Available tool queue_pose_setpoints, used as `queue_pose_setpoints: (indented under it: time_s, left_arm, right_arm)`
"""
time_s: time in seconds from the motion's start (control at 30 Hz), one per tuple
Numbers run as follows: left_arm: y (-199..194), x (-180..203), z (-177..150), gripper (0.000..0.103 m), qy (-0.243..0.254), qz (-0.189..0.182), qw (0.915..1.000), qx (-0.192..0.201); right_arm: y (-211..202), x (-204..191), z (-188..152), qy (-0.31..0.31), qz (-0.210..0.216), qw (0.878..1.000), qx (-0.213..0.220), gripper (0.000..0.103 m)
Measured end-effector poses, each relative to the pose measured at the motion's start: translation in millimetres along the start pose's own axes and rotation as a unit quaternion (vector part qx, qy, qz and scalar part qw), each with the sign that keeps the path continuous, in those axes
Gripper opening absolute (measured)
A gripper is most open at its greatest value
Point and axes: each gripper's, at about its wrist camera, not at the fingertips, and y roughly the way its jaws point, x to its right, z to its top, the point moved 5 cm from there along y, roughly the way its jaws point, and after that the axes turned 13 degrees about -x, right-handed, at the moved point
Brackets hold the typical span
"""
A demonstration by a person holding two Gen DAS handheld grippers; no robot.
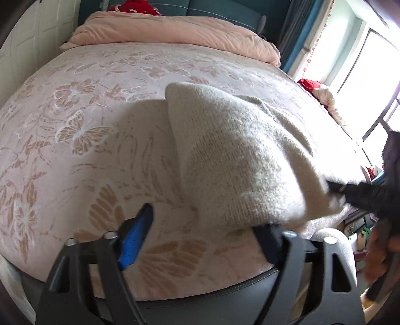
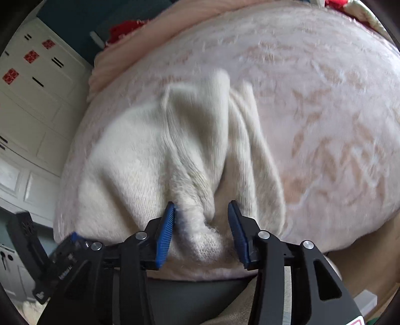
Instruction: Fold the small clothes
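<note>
The fold looks barely begun. One cream knitted garment (image 2: 140, 160) lies rumpled on the near part of the bed (image 1: 82, 105), toward its near right side in the left wrist view, with a ridge of fabric bunched up along its middle and no clean crease or squared edge anywhere that I can see. The right gripper (image 2: 200, 225) has its jaws apart, and a gathered tuft of the knit stands between them; it brushes the left pad, while the right pad stands clear, so I judge this no firm pinch. The left gripper (image 1: 207, 235) is also apart: its left finger is over bare bedspread, and the garment's near hem drapes over the tip of the right finger (whether that pad touches cloth is hidden). What is left, by my reckoning, is nearly everything: flatten the piece, then fold it. By count: one garment in hand, two grippers, one folded peach quilt (image 1: 175, 35) at the far end of the bed, and red cloth (image 1: 140, 6) beyond it.
</note>
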Motion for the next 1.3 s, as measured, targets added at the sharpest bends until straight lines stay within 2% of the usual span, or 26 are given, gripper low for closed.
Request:
queue_pose_setpoints:
  time_s: [0.03, 0.07, 0.1, 0.17, 0.2, 0.27, 0.3, 0.37, 0.4, 0.47, 0.57, 0.67, 0.7, 0.73, 0.8, 0.83, 0.93, 1.0, 1.03, 1.1, 1.13, 1.17, 1.2, 1.23, 1.3]
  left_arm:
    - [3.6, 1.5, 0.3, 0.040, 0.005, -0.002, 0.9999, -0.009]
    - [10.2, 2.1, 0.4, 0.030, 0.008, -0.003, 0.9996, -0.027]
    - [13.4, 0.7, 0.2, 0.014, 0.006, -0.004, 0.9993, -0.037]
    - [10.3, -6.7, 1.9, 0.011, -0.016, -0.009, 0.9990, -0.041]
    - [5.8, -11.2, 3.0, 0.011, -0.027, -0.013, 0.9987, -0.040]
    - [5.4, -13.7, 2.3, 0.011, -0.033, -0.021, 0.9979, -0.052]
    - [8.2, -13.5, 0.8, 0.011, -0.035, -0.023, 0.9973, -0.060]
    - [19.0, -9.6, -4.2, 0.011, -0.027, -0.009, 0.9969, -0.074]
    - [26.5, -7.2, -8.0, 0.011, -0.021, 0.000, 0.9961, -0.086]
    - [32.1, -5.6, -14.4, 0.011, -0.017, 0.006, 0.9952, -0.096]
    - [14.0, -0.6, -18.7, 0.013, 0.007, 0.007, 0.9953, -0.096]
    - [-25.9, 10.9, -15.2, 0.017, 0.030, -0.037, 0.9967, -0.066]
    - [-39.0, 16.5, -11.0, 0.023, 0.031, -0.056, 0.9965, -0.053]
    - [-54.5, 24.4, -1.6, 0.034, 0.027, -0.083, 0.9957, -0.032]
    - [-71.3, 37.3, 17.9, 0.048, 0.021, -0.106, 0.9941, 0.007]
    - [-74.3, 42.5, 27.2, 0.050, 0.022, -0.114, 0.9930, 0.020]
    - [-64.7, 57.8, 64.0, 0.050, 0.010, -0.124, 0.9914, 0.041]
    - [-42.5, 55.6, 82.4, 0.050, -0.005, -0.124, 0.9918, 0.031]
    - [-18.9, 49.5, 88.1, 0.050, -0.017, -0.108, 0.9939, 0.012]
    - [26.7, 34.9, 86.1, 0.047, -0.044, -0.077, 0.9953, -0.040]
    - [45.8, 26.1, 82.2, 0.045, -0.053, -0.067, 0.9950, -0.052]
    - [48.5, 22.0, 79.8, 0.044, -0.049, -0.058, 0.9962, -0.042]
    - [47.5, 22.9, 79.4, 0.043, -0.037, -0.053, 0.9973, -0.034]
    - [44.7, 25.4, 79.6, 0.044, -0.028, -0.045, 0.9981, -0.033]
    - [39.3, 27.8, 80.2, 0.045, -0.028, -0.048, 0.9977, -0.038]
  right_arm:
    - [5.9, 1.3, -4.6, 0.001, 0.005, 1.000, -0.006, 0.023]
    - [10.0, -0.7, -2.4, 0.000, 0.006, 1.000, -0.007, 0.019]
    - [4.6, -4.1, 2.3, -0.004, -0.007, 1.000, 0.007, 0.016]
    - [-25.8, -10.5, 3.7, -0.015, -0.011, 0.998, 0.057, 0.014]
    - [-45.6, -11.0, 7.0, -0.016, -0.012, 0.996, 0.085, 0.014]
    - [-59.7, -2.1, 9.8, -0.016, -0.012, 0.995, 0.097, 0.014]
    - [-50.3, 7.8, 10.8, -0.013, -0.019, 0.997, 0.076, 0.014]
    - [-3.8, 28.3, 5.6, -0.014, -0.060, 0.998, 0.016, 0.013]
    - [10.3, 30.8, 1.5, -0.016, -0.066, 0.998, 0.006, 0.014]
    - [5.7, 25.9, -0.1, -0.017, -0.062, 0.998, 0.022, 0.015]
    - [-20.8, 21.4, 3.0, -0.003, -0.037, 0.998, 0.046, 0.020]
    - [-61.8, 13.2, 9.9, -0.004, -0.031, 0.995, 0.099, 0.023]
    - [-72.7, 7.3, 12.3, -0.010, -0.030, 0.993, 0.115, 0.023]
    - [-83.0, -0.7, 15.1, -0.019, -0.023, 0.991, 0.129, 0.023]
    - [-96.6, -20.4, 25.3, -0.040, -0.001, 0.988, 0.146, 0.023]
    - [-99.2, -31.0, 31.8, -0.051, 0.010, 0.988, 0.145, 0.022]
    - [-89.6, -55.8, 44.5, -0.076, 0.017, 0.987, 0.143, 0.021]
    - [-76.4, -65.5, 54.7, -0.089, -0.005, 0.987, 0.137, 0.021]
    - [-61.8, -66.0, 60.4, -0.091, -0.015, 0.988, 0.125, 0.021]
    - [-11.1, -45.8, 66.9, -0.081, -0.073, 0.991, 0.075, 0.020]
    - [19.6, -31.8, 69.6, -0.077, -0.101, 0.991, 0.034, 0.018]
    - [41.4, -23.6, 69.0, -0.083, -0.105, 0.991, 0.019, 0.017]
    - [35.0, -26.9, 69.3, -0.088, -0.105, 0.990, 0.036, 0.017]
    - [27.2, -32.2, 70.2, -0.090, -0.106, 0.990, 0.031, 0.018]
    - [1.1, -42.7, 74.4, -0.075, -0.077, 0.993, 0.055, 0.017]
